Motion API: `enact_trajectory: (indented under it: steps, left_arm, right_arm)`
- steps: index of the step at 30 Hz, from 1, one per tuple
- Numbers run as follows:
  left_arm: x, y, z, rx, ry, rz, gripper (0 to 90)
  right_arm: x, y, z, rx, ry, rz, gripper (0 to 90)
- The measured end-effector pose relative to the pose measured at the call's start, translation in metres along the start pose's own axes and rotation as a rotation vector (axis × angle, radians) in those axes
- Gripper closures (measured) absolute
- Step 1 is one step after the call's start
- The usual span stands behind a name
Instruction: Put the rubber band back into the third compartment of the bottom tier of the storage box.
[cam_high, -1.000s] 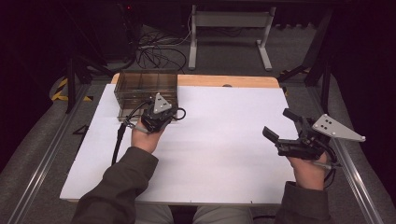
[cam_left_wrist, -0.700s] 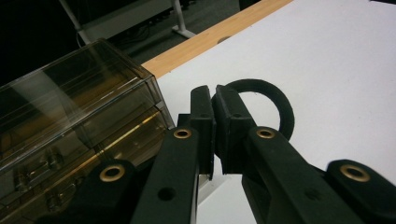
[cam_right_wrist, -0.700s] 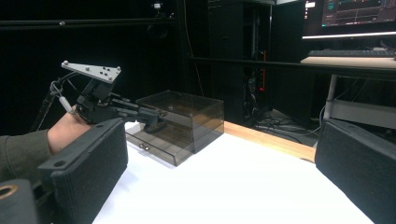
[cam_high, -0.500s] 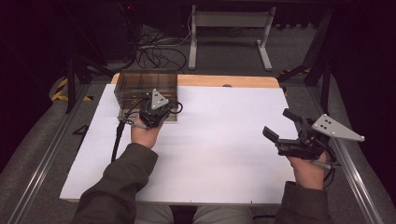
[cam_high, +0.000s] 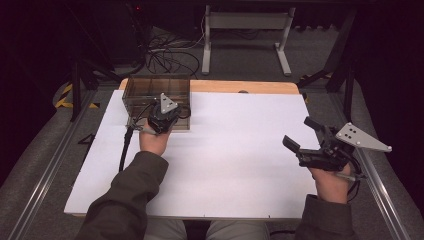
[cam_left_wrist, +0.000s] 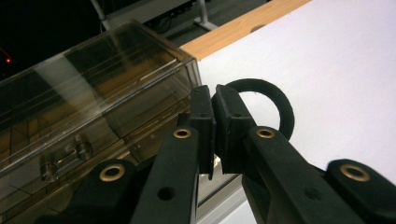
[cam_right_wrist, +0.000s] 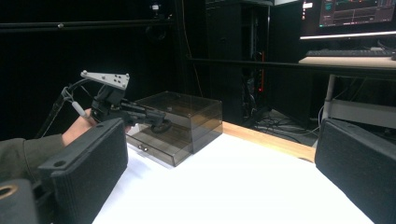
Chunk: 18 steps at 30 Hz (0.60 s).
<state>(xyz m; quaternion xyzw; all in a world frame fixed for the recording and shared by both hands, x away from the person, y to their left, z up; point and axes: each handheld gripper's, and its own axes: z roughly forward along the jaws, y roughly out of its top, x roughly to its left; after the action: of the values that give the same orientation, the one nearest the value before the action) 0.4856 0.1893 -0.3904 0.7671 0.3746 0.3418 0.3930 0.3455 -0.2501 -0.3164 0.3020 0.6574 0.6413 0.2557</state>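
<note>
Beside the smoked box (cam_left_wrist: 93, 107), left tool (cam_left_wrist: 215, 135) pinches a black ring (cam_left_wrist: 275, 107); right tool (cam_high: 305, 135) spread.

A white sheet covers the bench (cam_high: 240, 160); beyond it, tangled cables (cam_high: 170, 55) lie on the floor beside a grey stand (cam_high: 245, 22).

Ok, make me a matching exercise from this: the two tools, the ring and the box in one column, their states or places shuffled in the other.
Things:
1. left tool
2. right tool
3. black ring
4. smoky clear box

States or places:
A. jaws open, holding nothing
B. stands at the far left corner of the table
C. jaws shut on something
D. pinched between two jaws

Pairs: 1-C, 2-A, 3-D, 4-B
</note>
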Motion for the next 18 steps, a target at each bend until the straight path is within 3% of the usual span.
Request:
enact_trajectory:
  steps: [6,10,18]
  left_arm:
    - [0.002,-0.002,0.007,-0.004,0.031,-0.012,85.7]
    - [0.004,-0.006,0.016,0.028,0.038,0.003,85.7]
    - [0.010,-0.015,0.032,0.076,0.062,-0.018,85.7]
  right_arm:
    - [-0.001,-0.001,0.000,0.001,-0.003,0.000,3.1]
    - [-0.002,-0.002,0.000,0.001,-0.003,0.005,3.1]
    - [-0.003,-0.001,-0.002,-0.003,-0.002,0.007,3.1]
